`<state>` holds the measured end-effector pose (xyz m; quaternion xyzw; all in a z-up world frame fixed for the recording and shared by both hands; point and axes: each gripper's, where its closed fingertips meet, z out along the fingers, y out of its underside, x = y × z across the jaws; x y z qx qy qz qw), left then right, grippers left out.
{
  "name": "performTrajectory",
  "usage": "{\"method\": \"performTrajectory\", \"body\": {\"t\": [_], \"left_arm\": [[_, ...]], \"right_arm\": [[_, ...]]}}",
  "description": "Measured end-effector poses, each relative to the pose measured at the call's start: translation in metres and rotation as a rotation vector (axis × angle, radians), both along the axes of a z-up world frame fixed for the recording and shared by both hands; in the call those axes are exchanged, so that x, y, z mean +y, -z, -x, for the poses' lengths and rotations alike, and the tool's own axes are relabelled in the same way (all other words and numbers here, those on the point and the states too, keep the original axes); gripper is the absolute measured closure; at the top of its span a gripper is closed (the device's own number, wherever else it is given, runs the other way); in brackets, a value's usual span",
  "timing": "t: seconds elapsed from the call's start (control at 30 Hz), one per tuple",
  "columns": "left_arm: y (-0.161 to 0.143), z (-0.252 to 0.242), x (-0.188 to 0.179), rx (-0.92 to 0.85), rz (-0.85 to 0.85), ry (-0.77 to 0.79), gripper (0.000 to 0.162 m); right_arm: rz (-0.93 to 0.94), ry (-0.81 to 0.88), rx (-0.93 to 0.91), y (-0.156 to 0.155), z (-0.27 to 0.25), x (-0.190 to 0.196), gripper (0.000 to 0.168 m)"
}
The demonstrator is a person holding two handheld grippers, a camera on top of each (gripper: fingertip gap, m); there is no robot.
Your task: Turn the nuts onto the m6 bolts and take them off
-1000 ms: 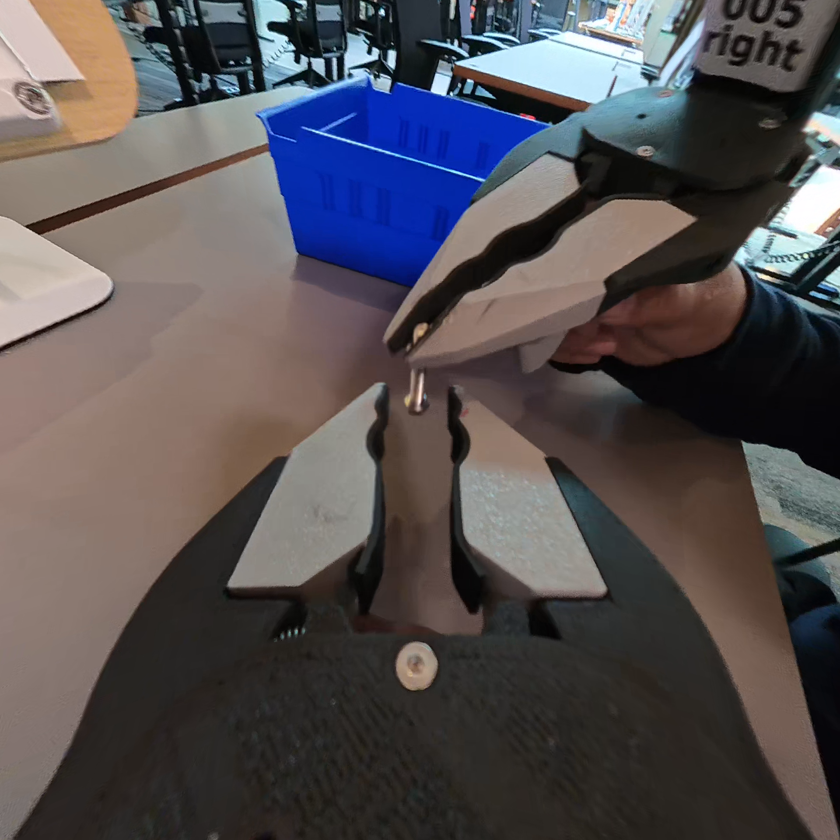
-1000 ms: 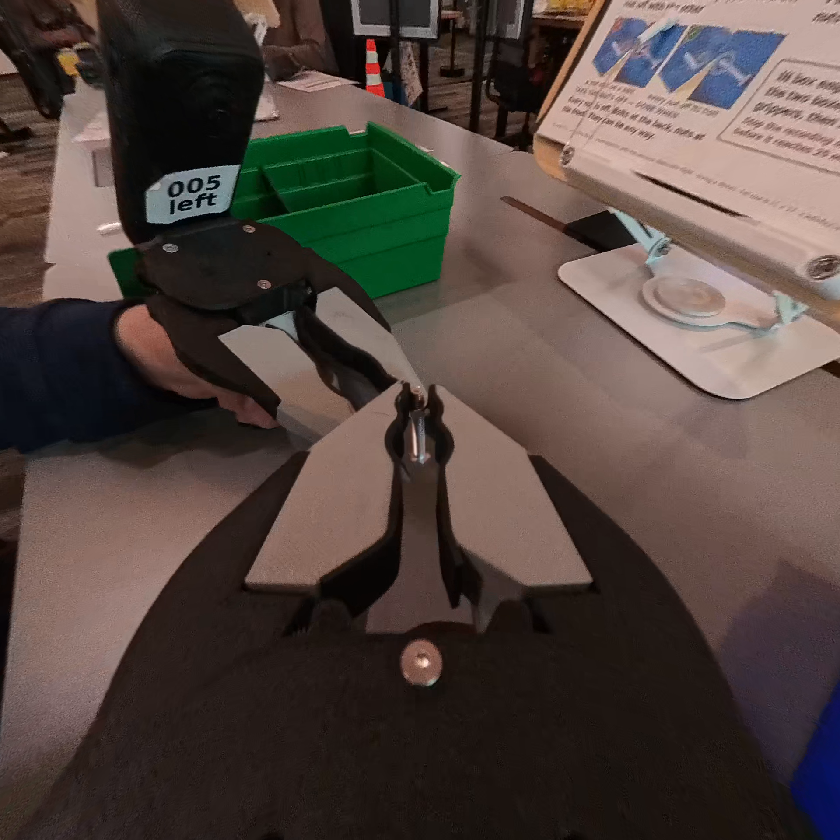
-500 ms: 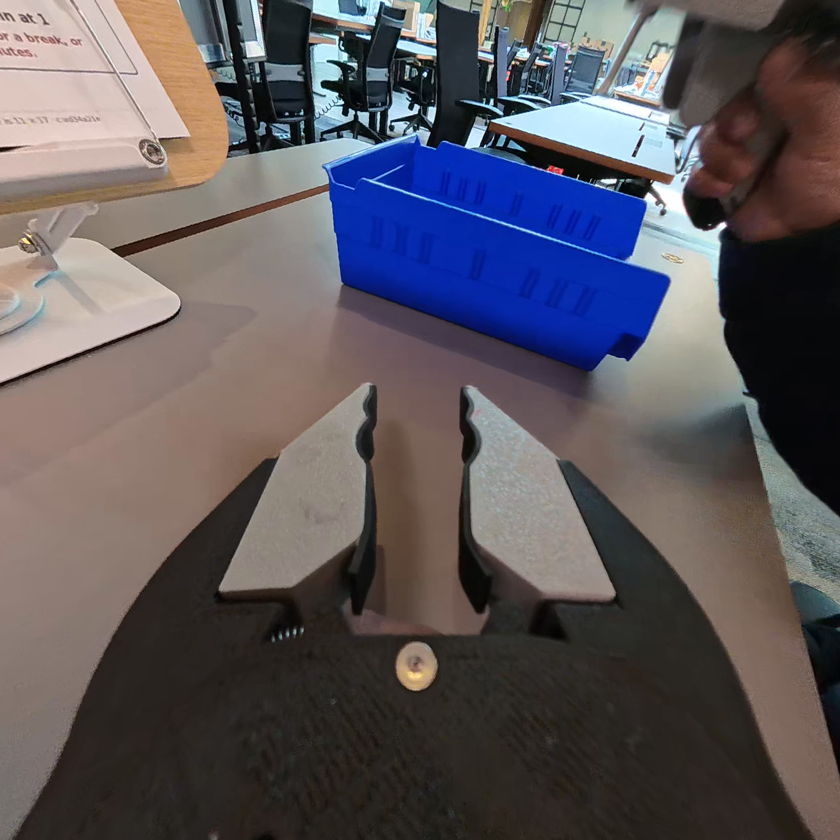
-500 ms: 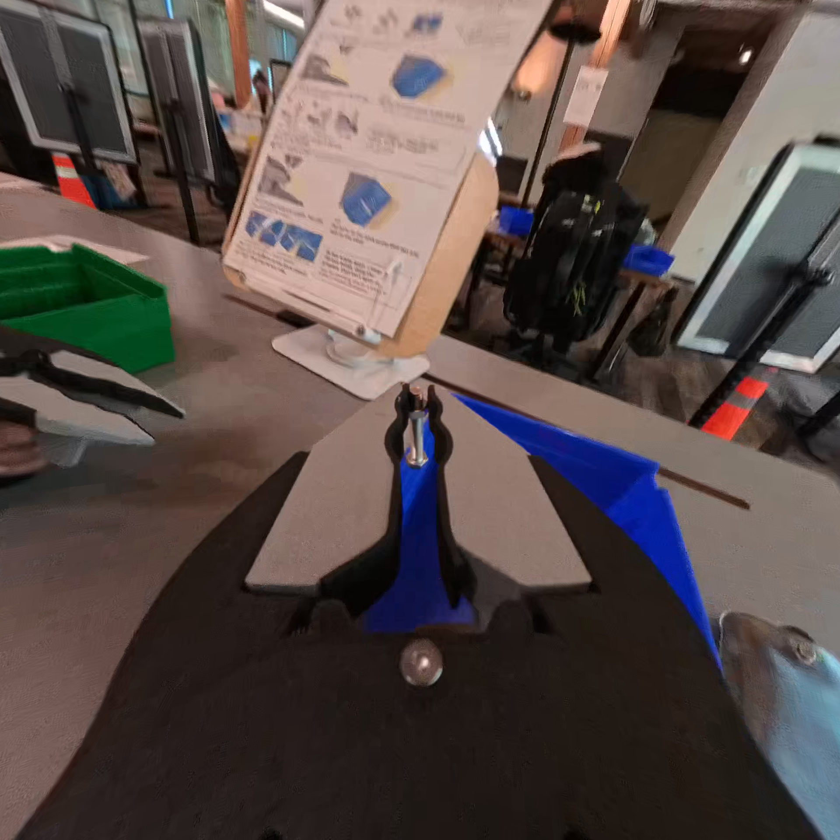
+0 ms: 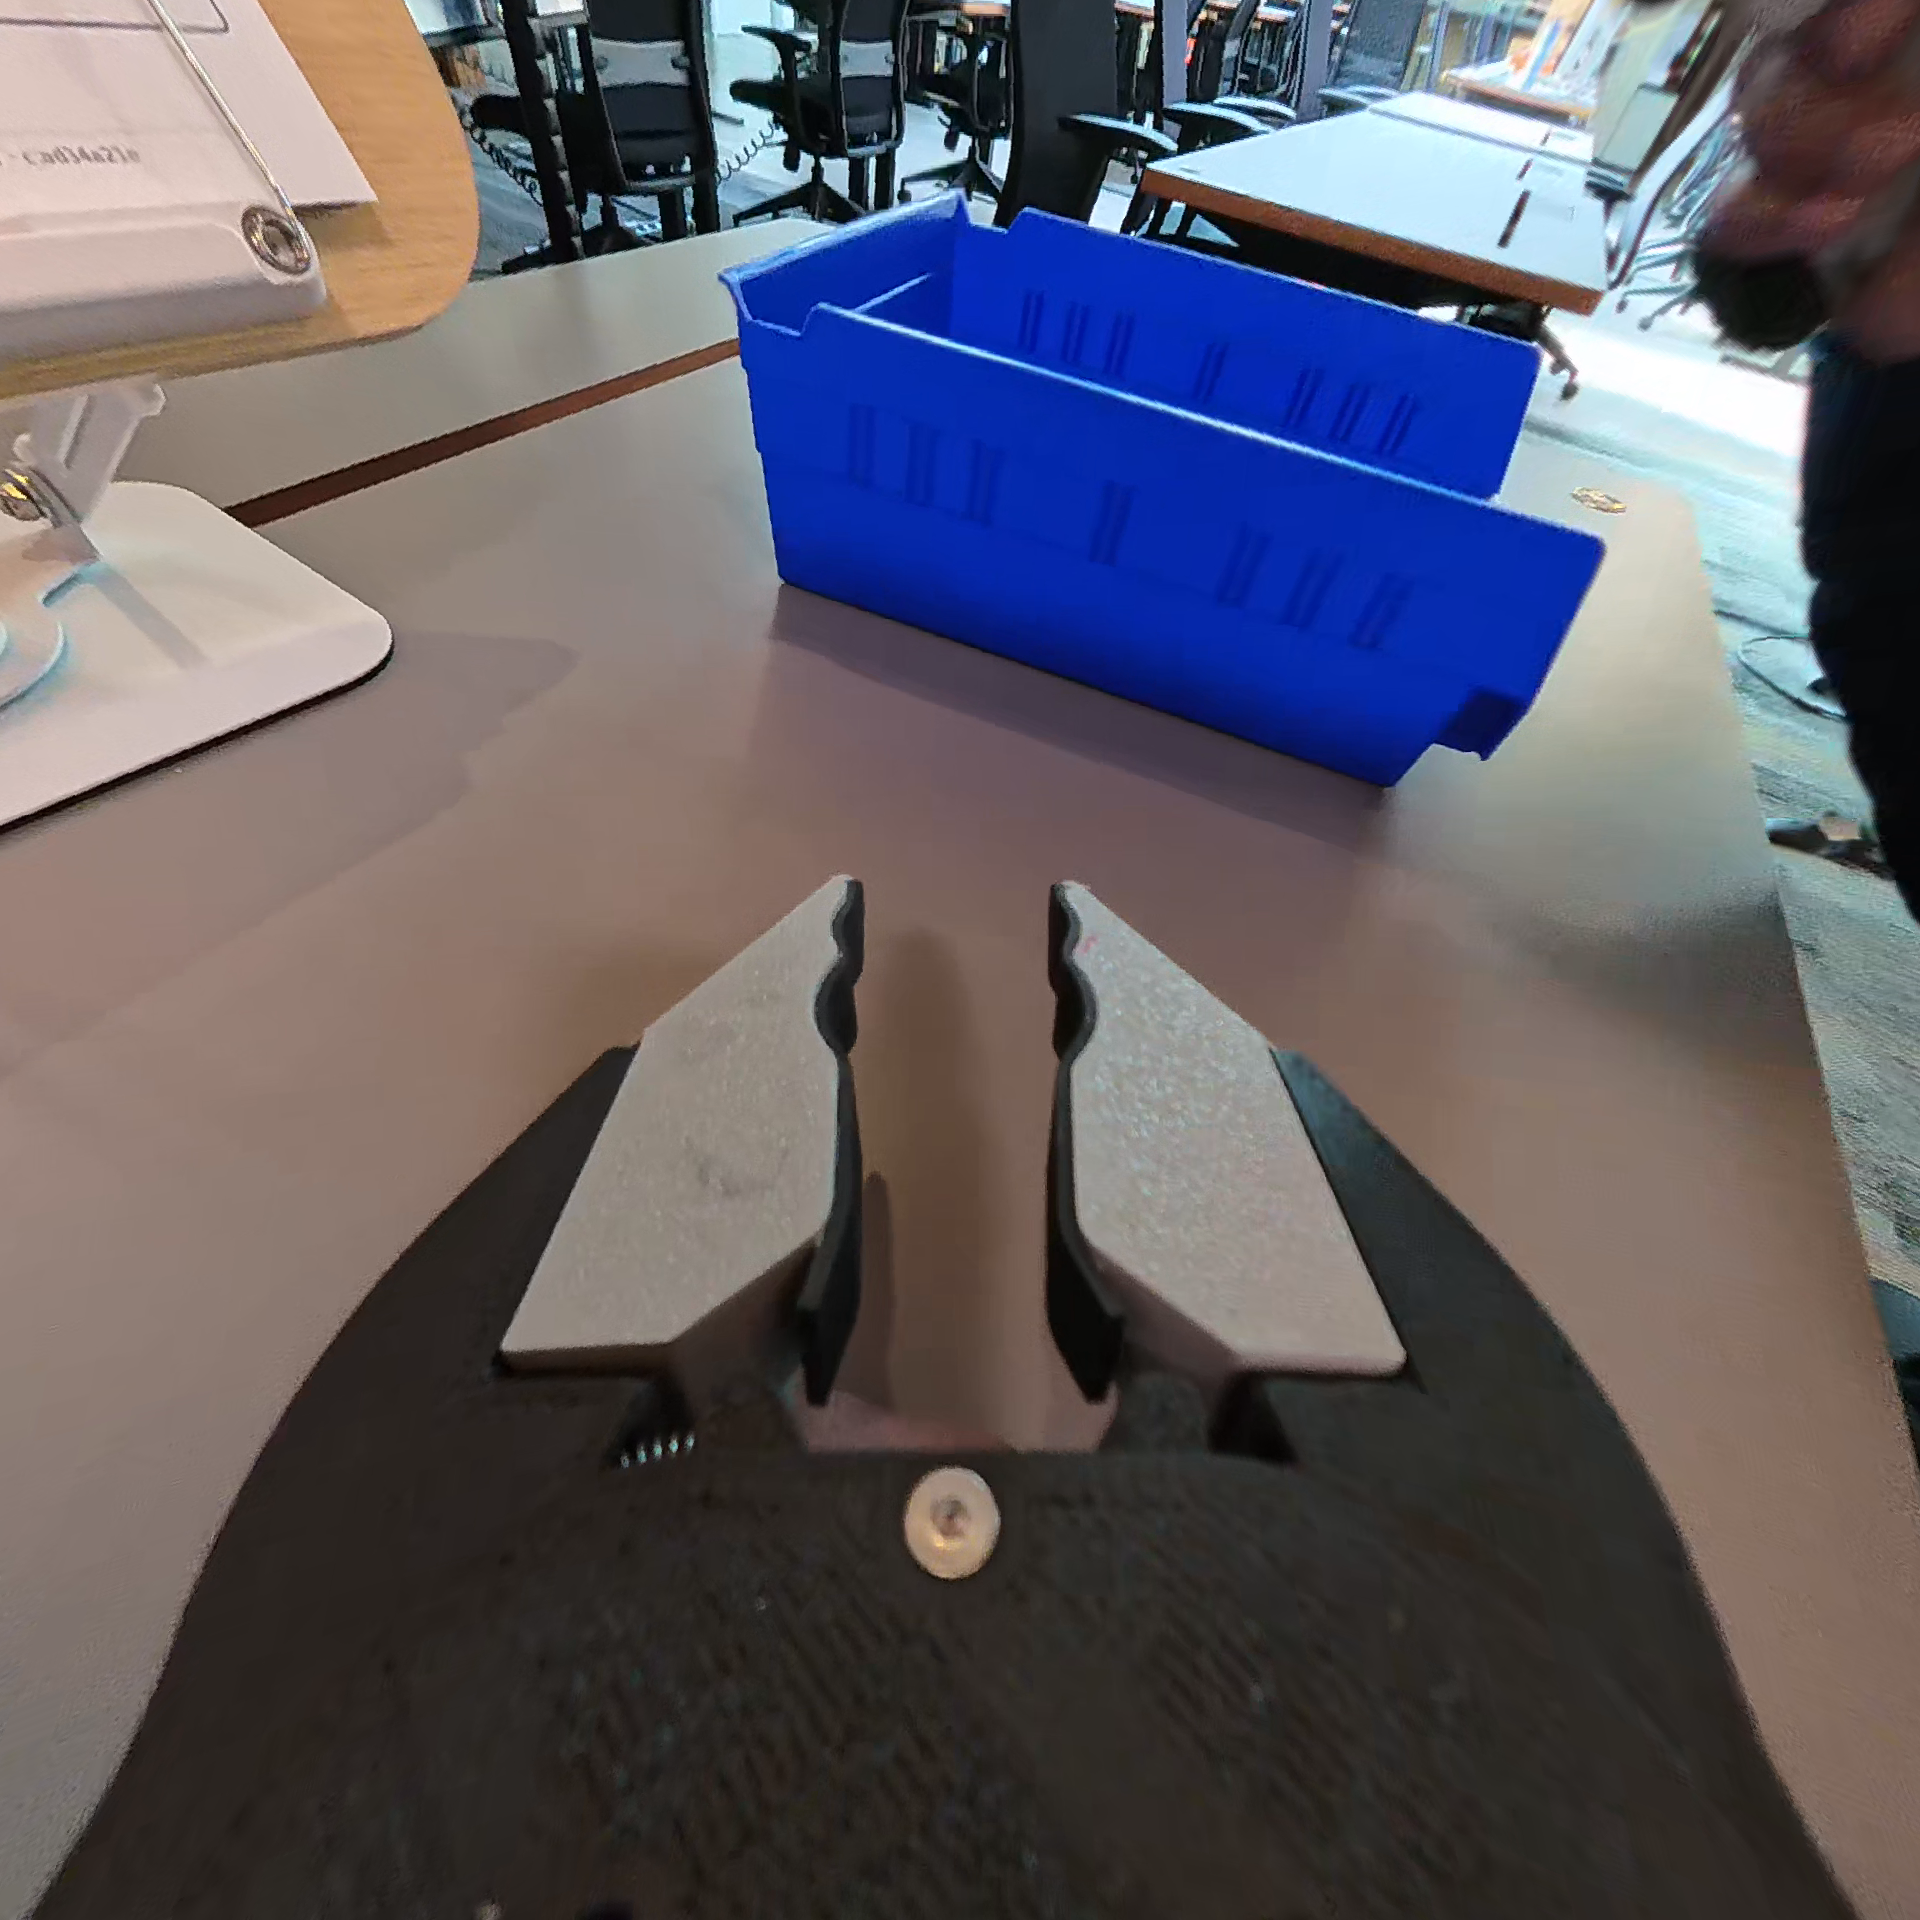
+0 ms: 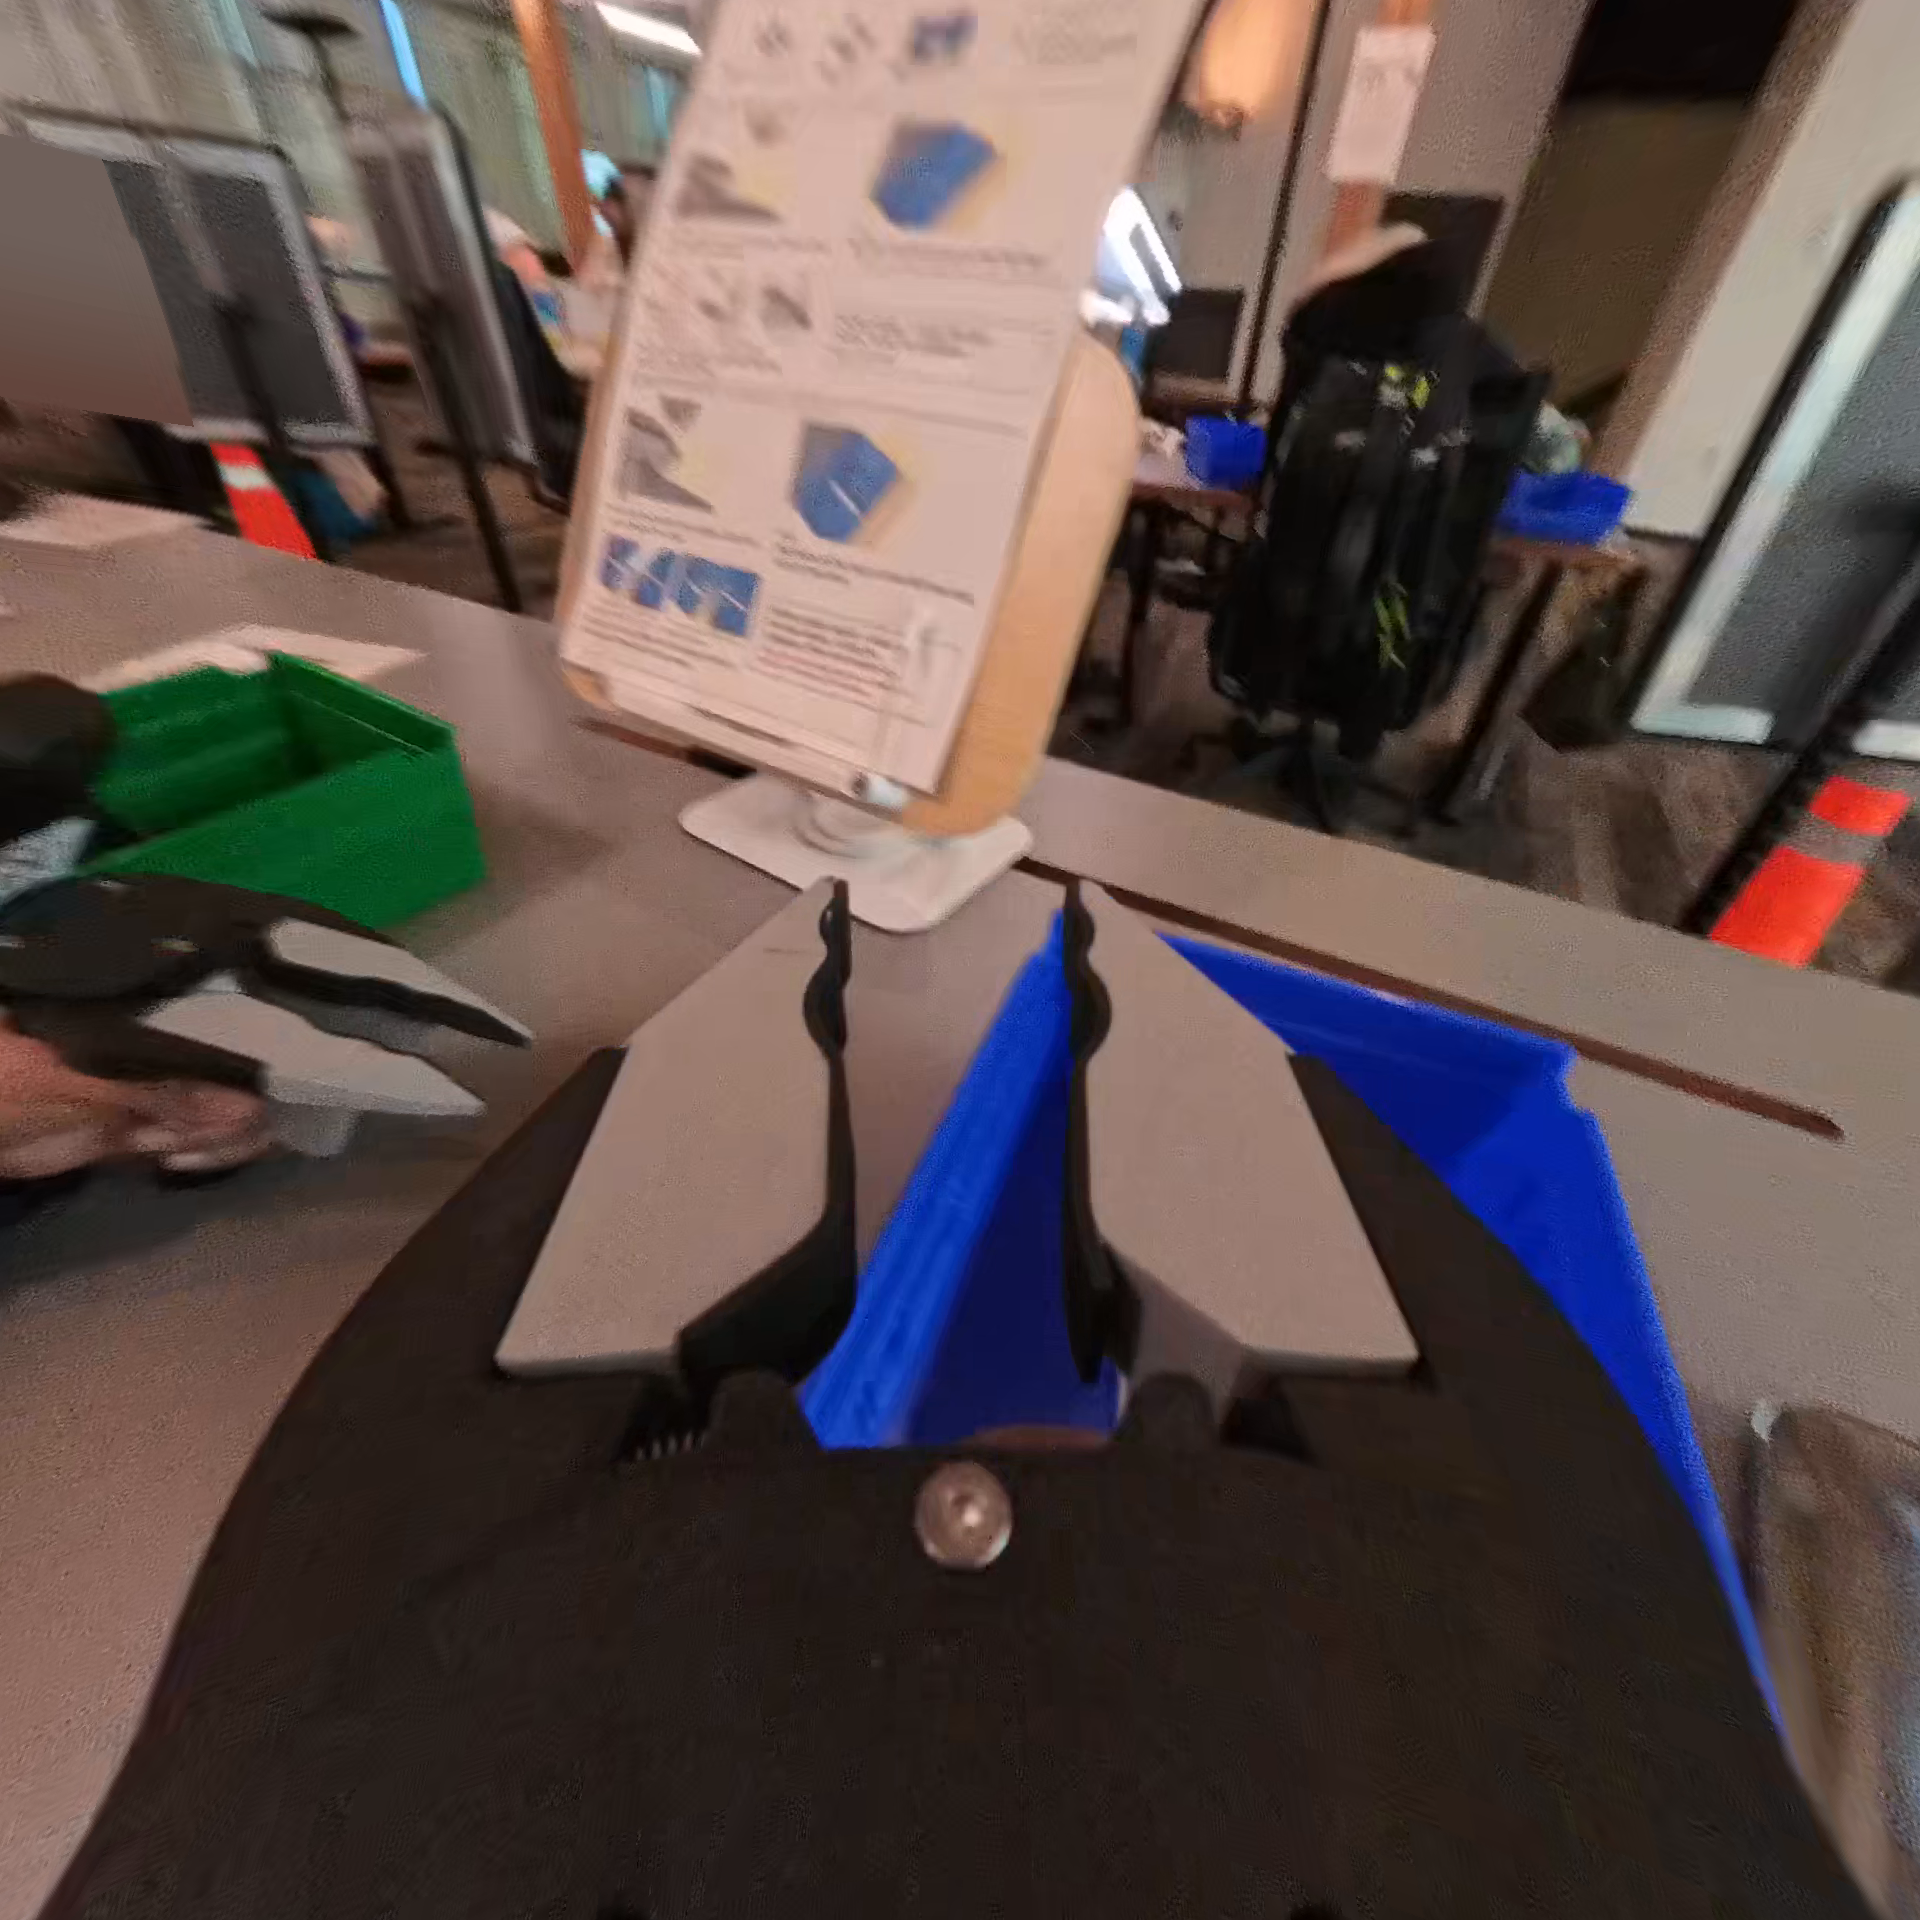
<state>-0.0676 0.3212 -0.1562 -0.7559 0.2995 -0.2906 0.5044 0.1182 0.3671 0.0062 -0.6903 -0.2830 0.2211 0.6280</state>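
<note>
My left gripper [image 5: 954, 899] is open and empty, low over the grey table [image 5: 520, 831], with the blue bin [image 5: 1143, 540] ahead of it. My right gripper [image 6: 954, 914] is open and empty above the blue bin [image 6: 956, 1195], whose inside shows between its fingers. No bolt or nut shows in either view. The left gripper also shows in the right wrist view [image 6: 499, 1049] at the left edge, held by a hand. The hand holding the right gripper shows blurred at the top right of the left wrist view [image 5: 1808, 156].
A green compartment bin [image 6: 312, 790] stands at the left. An instruction sheet on a wooden stand [image 6: 831, 416] with a white base [image 5: 156, 665] stands at the back of the table. The table's right edge [image 5: 1756, 831] is near the blue bin. Tip to tip, the grippers are about 25 centimeters apart.
The right gripper, shut on a bolt before, moved from the left gripper to over the blue bin and opened; the bolt is gone from it. The left gripper stayed open.
</note>
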Motion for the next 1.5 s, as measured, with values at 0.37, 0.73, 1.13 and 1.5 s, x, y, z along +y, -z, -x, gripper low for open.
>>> {"method": "performTrajectory", "body": {"t": [0.37, 0.73, 1.13, 1.5], "left_arm": [[0.007, -0.001, 0.003, 0.012, 0.025, -0.046, 0.124], [0.01, -0.016, -0.007, 0.062, 0.002, -0.009, 0.124], [0.011, -0.037, -0.029, 0.047, 0.02, 0.081, 0.125], [0.004, -0.045, -0.043, 0.084, -0.037, 0.153, 0.124]], "right_arm": [[0.16, -0.172, -0.052, 0.113, 0.178, -0.01, 0.104], [0.217, -0.164, -0.328, 0.196, 0.172, 0.006, 0.105], [0.318, -0.279, -0.365, 0.213, 0.165, -0.013, 0.1], [0.317, -0.28, -0.392, 0.216, 0.166, -0.015, 0.102]]}}
